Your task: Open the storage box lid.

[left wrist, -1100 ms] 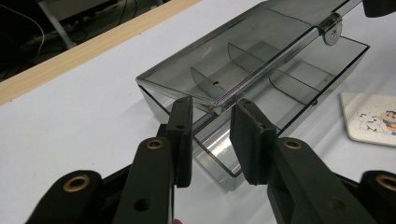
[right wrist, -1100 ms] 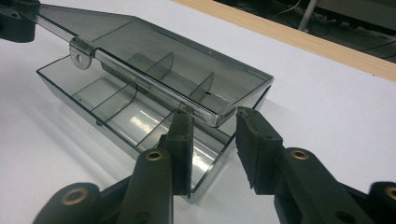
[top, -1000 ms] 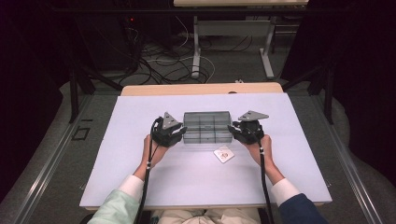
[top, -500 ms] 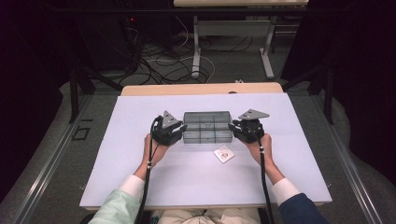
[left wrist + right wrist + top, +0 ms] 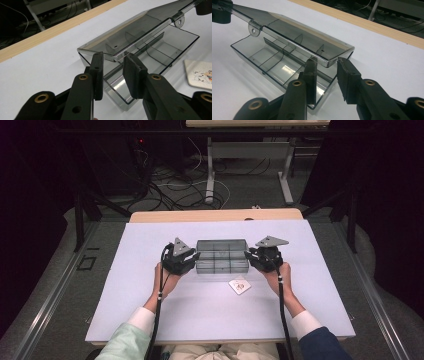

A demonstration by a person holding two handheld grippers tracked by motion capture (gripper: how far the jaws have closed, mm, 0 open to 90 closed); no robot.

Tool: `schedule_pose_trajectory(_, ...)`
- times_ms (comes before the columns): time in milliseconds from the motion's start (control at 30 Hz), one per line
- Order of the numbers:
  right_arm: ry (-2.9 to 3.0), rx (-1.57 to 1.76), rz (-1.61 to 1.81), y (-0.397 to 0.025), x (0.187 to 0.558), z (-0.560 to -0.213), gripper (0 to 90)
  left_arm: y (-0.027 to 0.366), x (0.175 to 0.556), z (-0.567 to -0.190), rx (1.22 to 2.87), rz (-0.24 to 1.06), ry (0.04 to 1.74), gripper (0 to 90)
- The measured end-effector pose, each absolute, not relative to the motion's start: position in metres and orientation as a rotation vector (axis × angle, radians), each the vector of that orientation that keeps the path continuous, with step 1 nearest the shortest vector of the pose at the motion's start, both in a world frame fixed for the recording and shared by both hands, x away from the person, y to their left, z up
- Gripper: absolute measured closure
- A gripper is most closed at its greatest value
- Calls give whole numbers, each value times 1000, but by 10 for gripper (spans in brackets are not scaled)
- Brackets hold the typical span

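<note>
At the middle of the white surface [image 5: 150, 310] sits a smoky clear compartment box [image 5: 222, 262], no readable writing on it. The left hand-held gripper [image 5: 113, 72] and right hand-held gripper [image 5: 327, 75] flank its ends, jaws parted around the half-raised lid [image 5: 130, 32], gripping nothing. Just near the box lies a printed card [image 5: 240, 285]. Nothing has visibly shifted since before.

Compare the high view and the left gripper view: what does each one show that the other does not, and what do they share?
The high view alone gives the person's two hands, the left hand and the right hand, the sleeves and the floor cables. The left gripper view alone gives detail: the box's lid is lifted, and the left gripper has its jaws apart at the lid's corner. Both show the smoky clear divided box, the white table and the small card.
</note>
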State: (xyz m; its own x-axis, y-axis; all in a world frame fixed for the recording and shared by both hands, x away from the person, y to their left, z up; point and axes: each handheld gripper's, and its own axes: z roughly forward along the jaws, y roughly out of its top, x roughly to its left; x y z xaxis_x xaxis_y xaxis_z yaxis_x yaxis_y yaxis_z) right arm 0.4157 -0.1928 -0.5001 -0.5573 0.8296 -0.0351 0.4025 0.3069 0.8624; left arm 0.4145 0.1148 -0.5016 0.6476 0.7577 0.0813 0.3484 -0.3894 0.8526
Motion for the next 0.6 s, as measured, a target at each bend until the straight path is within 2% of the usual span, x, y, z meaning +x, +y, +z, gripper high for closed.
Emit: schedule_pose_trajectory(600,2086,1098,1182,-193,417,-497,711,115,418,-498,1983,584,868,702)
